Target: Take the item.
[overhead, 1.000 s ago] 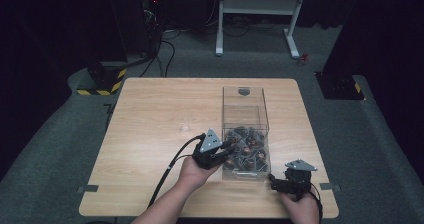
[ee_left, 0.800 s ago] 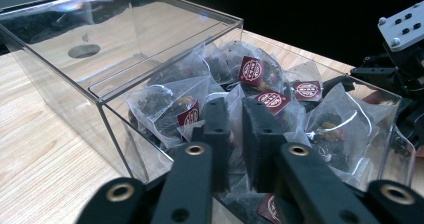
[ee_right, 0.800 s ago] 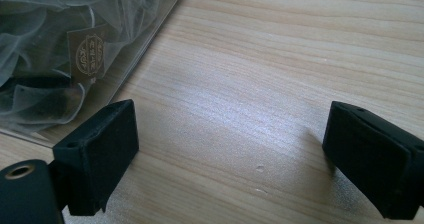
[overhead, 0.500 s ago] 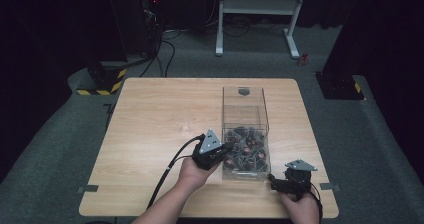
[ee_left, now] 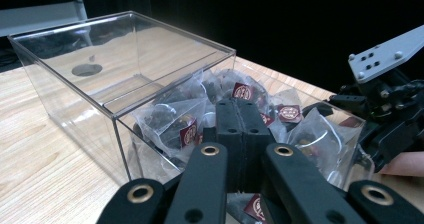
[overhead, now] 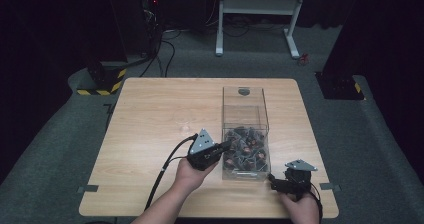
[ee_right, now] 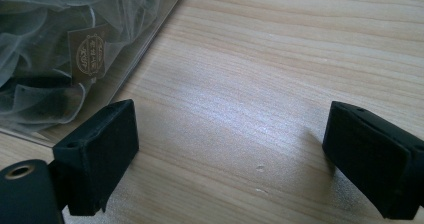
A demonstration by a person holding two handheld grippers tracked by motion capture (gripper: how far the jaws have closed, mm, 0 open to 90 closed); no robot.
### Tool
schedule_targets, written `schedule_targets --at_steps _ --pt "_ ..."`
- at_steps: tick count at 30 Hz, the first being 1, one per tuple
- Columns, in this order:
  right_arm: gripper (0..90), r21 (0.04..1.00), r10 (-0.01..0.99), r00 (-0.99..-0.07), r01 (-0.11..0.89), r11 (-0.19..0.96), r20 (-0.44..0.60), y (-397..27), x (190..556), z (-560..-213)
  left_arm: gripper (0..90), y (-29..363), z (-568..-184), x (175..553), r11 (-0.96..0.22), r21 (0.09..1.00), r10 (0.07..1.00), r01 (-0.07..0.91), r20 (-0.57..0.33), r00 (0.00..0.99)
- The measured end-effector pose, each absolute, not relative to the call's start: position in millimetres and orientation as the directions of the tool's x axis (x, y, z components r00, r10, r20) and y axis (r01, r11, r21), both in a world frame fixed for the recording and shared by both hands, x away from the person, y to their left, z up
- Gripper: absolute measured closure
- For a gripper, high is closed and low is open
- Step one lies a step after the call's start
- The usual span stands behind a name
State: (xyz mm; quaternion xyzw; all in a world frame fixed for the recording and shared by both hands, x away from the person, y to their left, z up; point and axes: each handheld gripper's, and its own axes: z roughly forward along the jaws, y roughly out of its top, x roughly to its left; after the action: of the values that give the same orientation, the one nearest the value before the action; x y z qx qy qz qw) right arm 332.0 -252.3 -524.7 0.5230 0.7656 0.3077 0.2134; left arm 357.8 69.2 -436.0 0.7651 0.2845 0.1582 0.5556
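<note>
Fingers (ee_left: 226,134) of the left gripper (overhead: 226,147) press together, nothing visible between them, over tea bags (overhead: 246,151) filling a clear box (overhead: 243,104) on the surface (overhead: 160,114); the right gripper (overhead: 272,180) rests beside it, fingers (ee_right: 102,146) wide.

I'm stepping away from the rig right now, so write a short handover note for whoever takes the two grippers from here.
Left gripper: jaws just closed, pads together, nothing visible between them; tips sit at the near end of the clear box, just above the sachets.
Right gripper: open and empty, over bare table by the box's near right corner.
Things: mesh sachets with dark red labels are heaped in the box's near half; the far half is bare, and the part-open lid covers that far part.
Done: no sachet is outside the box.
Left: the left's grab looks empty; probably reopen and try again.
</note>
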Motion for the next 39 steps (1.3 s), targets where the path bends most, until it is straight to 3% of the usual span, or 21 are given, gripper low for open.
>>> schedule_targets --at_steps 39 --pt "7.5 0.695 0.932 -0.362 0.669 0.264 -0.005 -252.3 332.0 -524.7 90.0 104.1 -427.6 346.8 -0.166 0.954 0.626 0.251 -0.095 0.774"
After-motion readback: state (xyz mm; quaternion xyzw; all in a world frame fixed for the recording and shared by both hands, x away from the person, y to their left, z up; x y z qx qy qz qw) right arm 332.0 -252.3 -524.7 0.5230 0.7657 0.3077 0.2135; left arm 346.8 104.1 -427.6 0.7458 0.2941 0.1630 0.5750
